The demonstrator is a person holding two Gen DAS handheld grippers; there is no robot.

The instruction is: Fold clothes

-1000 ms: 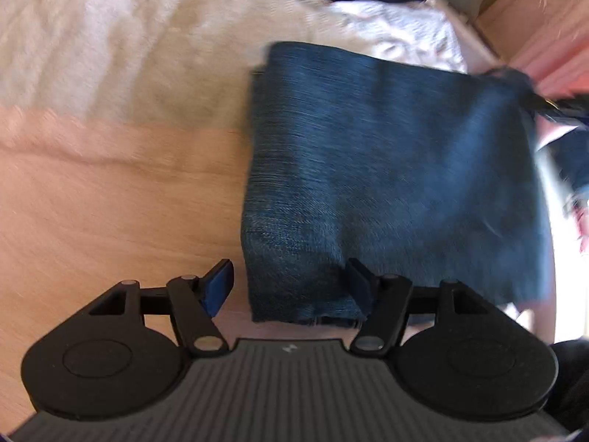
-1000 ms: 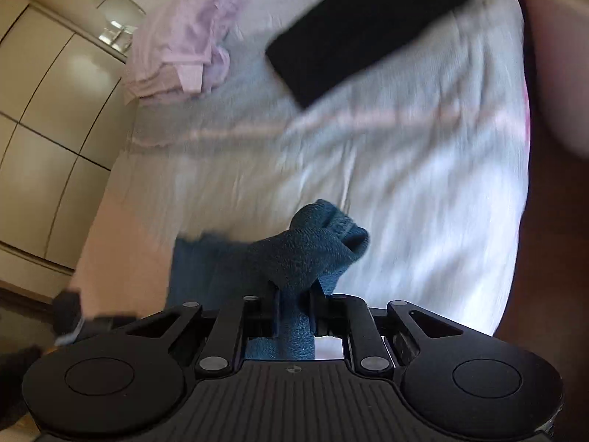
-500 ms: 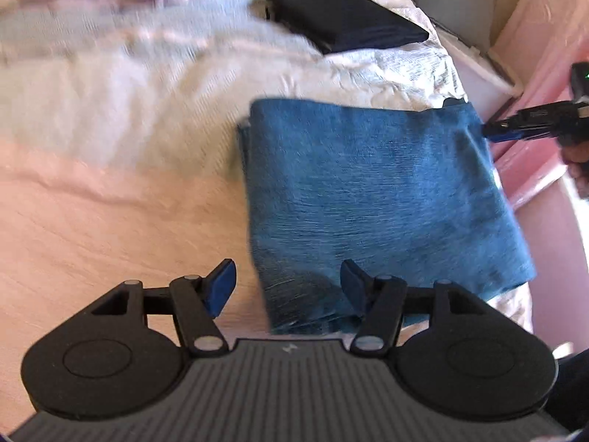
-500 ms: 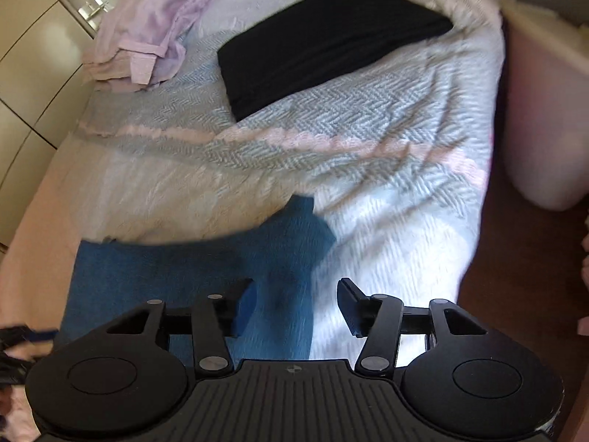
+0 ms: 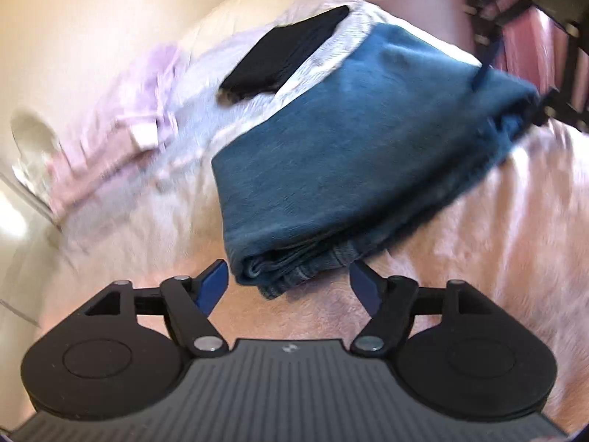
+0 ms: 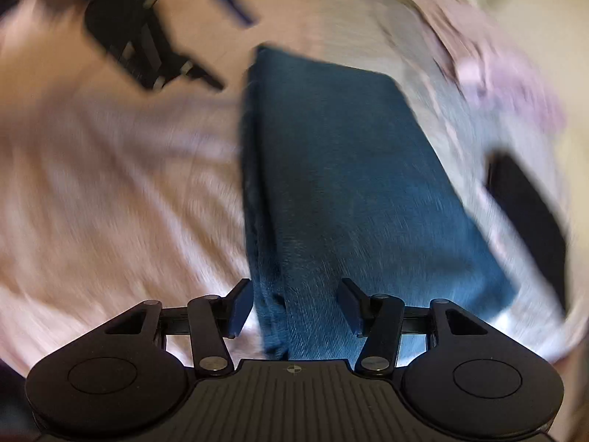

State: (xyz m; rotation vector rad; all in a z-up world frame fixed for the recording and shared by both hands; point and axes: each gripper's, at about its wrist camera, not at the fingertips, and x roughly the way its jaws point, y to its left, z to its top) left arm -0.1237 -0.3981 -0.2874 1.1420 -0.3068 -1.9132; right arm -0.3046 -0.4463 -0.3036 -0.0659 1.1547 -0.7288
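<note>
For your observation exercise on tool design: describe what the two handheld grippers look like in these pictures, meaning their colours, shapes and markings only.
Both look alike. The left gripper and right gripper each have a matte black body with a ribbed grey-black centre panel bearing a small logo mark, two round black discs at the sides, black linkage arms with silver pivot pins, and blue pads on the fingers. No cables or sleeves show.

Warm daylight, heavy motion blur (both views), fisheye-warped edges

Both views motion-blurred; pink clothes (image 5: 121,118) smeared; black folded garment (image 6: 530,221) partly cut off at edge.
</note>
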